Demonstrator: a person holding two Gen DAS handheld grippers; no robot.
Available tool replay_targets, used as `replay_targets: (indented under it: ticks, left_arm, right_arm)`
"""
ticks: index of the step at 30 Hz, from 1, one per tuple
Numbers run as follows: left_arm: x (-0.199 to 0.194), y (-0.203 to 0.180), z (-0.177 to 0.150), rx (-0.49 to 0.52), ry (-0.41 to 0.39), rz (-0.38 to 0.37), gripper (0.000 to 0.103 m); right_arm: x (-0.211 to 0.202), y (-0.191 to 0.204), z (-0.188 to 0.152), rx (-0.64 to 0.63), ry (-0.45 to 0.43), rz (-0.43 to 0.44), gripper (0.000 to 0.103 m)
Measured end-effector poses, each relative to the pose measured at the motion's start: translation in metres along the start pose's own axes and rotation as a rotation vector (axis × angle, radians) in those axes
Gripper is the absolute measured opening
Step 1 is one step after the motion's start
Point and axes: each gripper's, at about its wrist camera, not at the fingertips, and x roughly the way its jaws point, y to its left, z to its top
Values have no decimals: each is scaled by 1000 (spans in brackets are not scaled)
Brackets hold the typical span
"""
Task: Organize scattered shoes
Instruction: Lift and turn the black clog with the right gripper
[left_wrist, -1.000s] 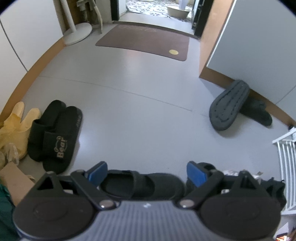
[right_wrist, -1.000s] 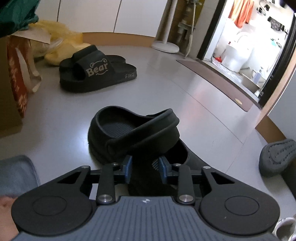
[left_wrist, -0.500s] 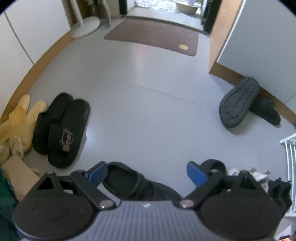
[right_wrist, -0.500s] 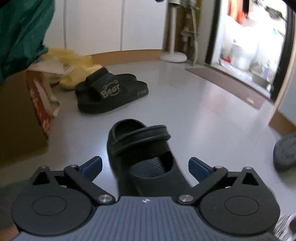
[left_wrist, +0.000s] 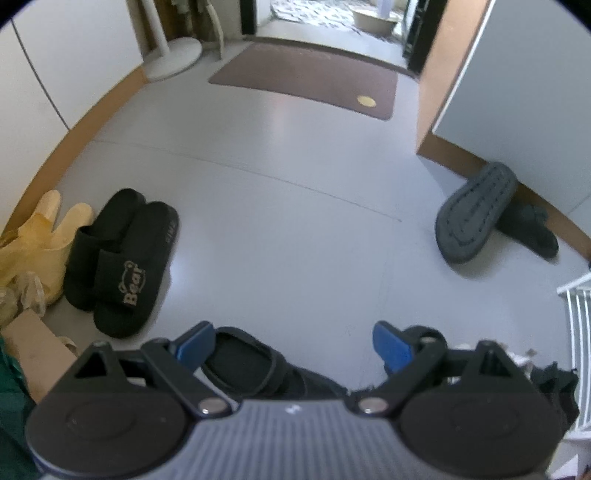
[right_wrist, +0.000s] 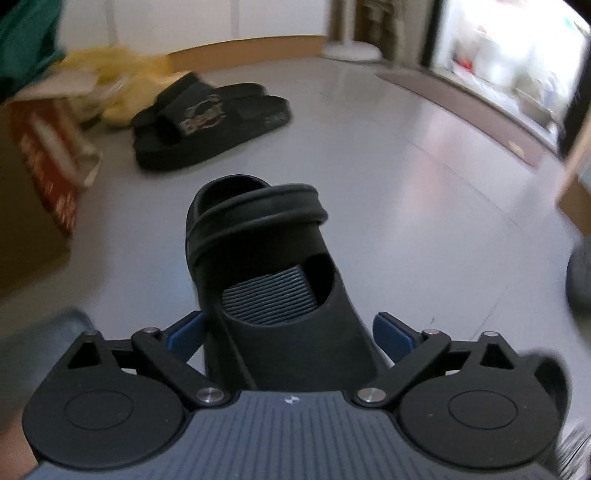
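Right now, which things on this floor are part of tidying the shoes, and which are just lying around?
Part of the job:
- black clog
- Bear slides
- yellow slippers
- grey slipper, sole up, leaning on its mate

Just lying about:
- brown door mat
- cardboard box
- fan base
- white rack

Open floor (left_wrist: 295, 206) mid-room; Bear slides (left_wrist: 122, 266) left, grey slipper (left_wrist: 476, 218) right, clog (right_wrist: 266, 266) nearest.

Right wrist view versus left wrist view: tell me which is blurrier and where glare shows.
Right wrist view: motion-smeared at the edges, Bear slippers and cardboard box soft, doorway blown out; black clog fairly sharp. Left wrist view: mostly crisp, with fisheye bending and a faint sheen on the floor.
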Motion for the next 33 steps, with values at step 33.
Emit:
replay_targets:
  ticks: [33]
  left_arm:
    - [-9, -24, 2, -10, -63, 2, 94]
  right_arm:
    - [0, -10, 7, 263, -7, -10, 79]
